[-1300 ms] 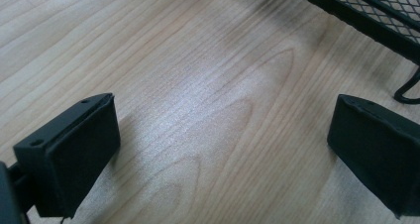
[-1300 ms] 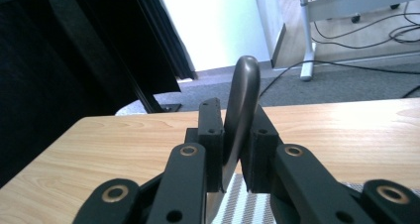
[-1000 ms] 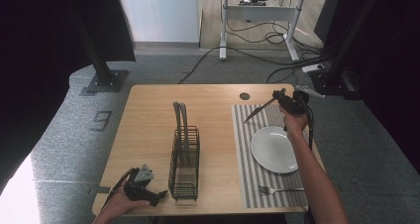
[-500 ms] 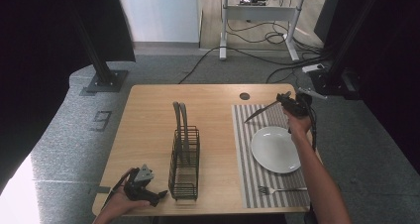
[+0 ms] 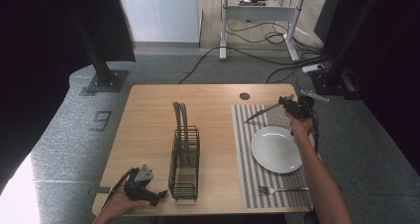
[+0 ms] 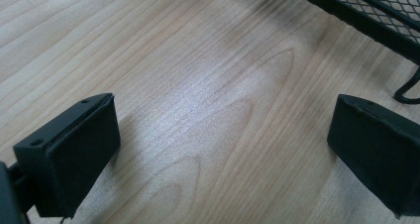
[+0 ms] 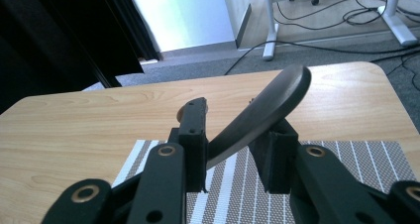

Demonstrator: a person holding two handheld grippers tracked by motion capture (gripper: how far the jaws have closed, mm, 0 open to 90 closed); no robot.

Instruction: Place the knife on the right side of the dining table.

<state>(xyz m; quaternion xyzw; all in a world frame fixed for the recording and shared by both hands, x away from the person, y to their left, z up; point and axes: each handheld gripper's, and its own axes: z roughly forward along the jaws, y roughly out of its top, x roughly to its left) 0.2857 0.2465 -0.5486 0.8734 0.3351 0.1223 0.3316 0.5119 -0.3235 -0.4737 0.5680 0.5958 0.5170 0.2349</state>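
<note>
While spread wide over bare table [image 6: 198, 110], left gripper [image 6: 223, 144]; right gripper [image 7: 230, 154] pinching knife [image 7: 262, 110].

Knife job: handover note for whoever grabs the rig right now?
Right hand-held gripper: shut on the knife, held in the air above the far end of the striped placemat.
Left hand-held gripper: open, holding nothing, on the table beside the wire rack.
Done: plate and fork lie on the placemat.
Left: probably set the knife down by the plate.
</note>
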